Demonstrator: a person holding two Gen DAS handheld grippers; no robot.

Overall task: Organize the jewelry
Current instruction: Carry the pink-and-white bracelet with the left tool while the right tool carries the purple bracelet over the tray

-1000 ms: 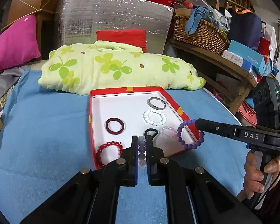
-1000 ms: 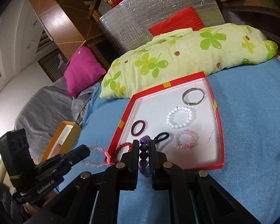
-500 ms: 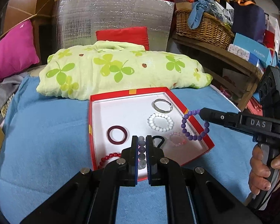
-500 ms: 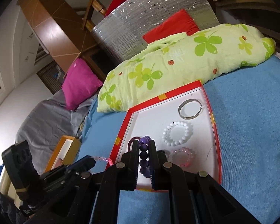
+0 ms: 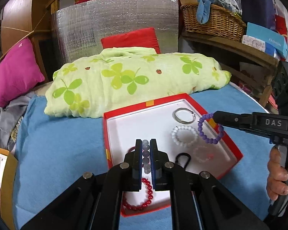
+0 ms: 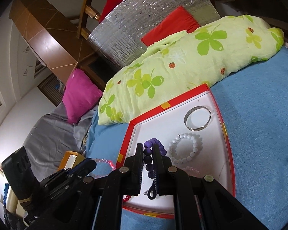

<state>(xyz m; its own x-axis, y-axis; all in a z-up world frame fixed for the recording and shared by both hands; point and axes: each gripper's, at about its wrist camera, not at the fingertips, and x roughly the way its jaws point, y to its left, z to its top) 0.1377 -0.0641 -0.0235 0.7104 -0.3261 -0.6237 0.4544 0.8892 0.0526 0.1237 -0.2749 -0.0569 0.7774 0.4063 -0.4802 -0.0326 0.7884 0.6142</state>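
Observation:
A red box with a white floor [image 5: 144, 120] lies on the blue cloth; it also shows in the right wrist view [image 6: 159, 126]. Inside lie a silver bangle [image 5: 184, 115], a white bead bracelet [image 5: 184, 137], a pale pink bracelet [image 5: 202, 154], a black loop [image 5: 182, 158] and a red bead bracelet [image 5: 144, 197]. My left gripper [image 5: 146, 143] is shut on a clear, pale bead bracelet [image 5: 146, 158] over the box's near part. My right gripper [image 6: 148, 149] is shut on a purple bead bracelet [image 6: 153, 147], which hangs above the box's right side [image 5: 211, 129].
A green clover-print pillow [image 5: 136, 80] lies just behind the box. A magenta cushion [image 5: 15, 72] is at the far left. A wicker basket [image 5: 213, 19] and boxes stand on a wooden shelf at right. An orange box [image 5: 2, 164] sits at the left edge.
Both grippers have moved forward over the box, each still holding its bracelet. The purple bracelet has gone from the box's near right rim to above the white bracelet.

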